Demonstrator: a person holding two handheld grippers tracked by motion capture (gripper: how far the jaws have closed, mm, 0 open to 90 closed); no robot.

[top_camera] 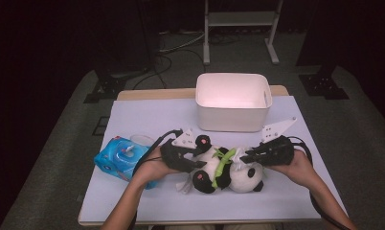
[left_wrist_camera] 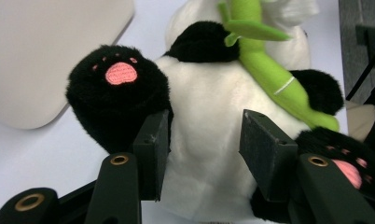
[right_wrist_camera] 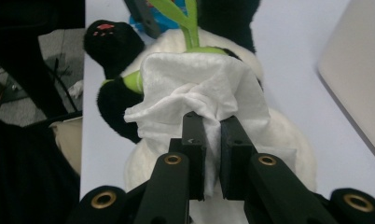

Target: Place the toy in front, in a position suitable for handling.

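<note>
While the plush panda (top_camera: pixel 224 170) lies on its back at the lower centre of the high view, on the pale table cover (top_camera: pixel 147 115) and just in front of the white bin (top_camera: pixel 232 101), you appear to be midway through wiping it. Your right gripper (right_wrist_camera: pixel 212 121) has its jaws nearly together, pinching a fold of a white wipe (right_wrist_camera: pixel 199 91) that is draped over the panda's belly beside the green bamboo stalk (right_wrist_camera: pixel 188 18); in that gripper's view the cloth bunches just above the pads. Your left gripper (left_wrist_camera: pixel 202 140) stands about half open, its two pads pressed into the white belly fur at the lower centre of its view, with one black paw (left_wrist_camera: pixel 118 91) at upper left; it seems to steady the toy rather than lift it. How much of the fur has been wiped cannot be judged. Left to do, by appearance: finish the strokes and dispose of the wipe. The blue tissue pack (top_camera: pixel 118 158) sits at the left of the high view, close to your left hand (top_camera: pixel 154 167)
</note>
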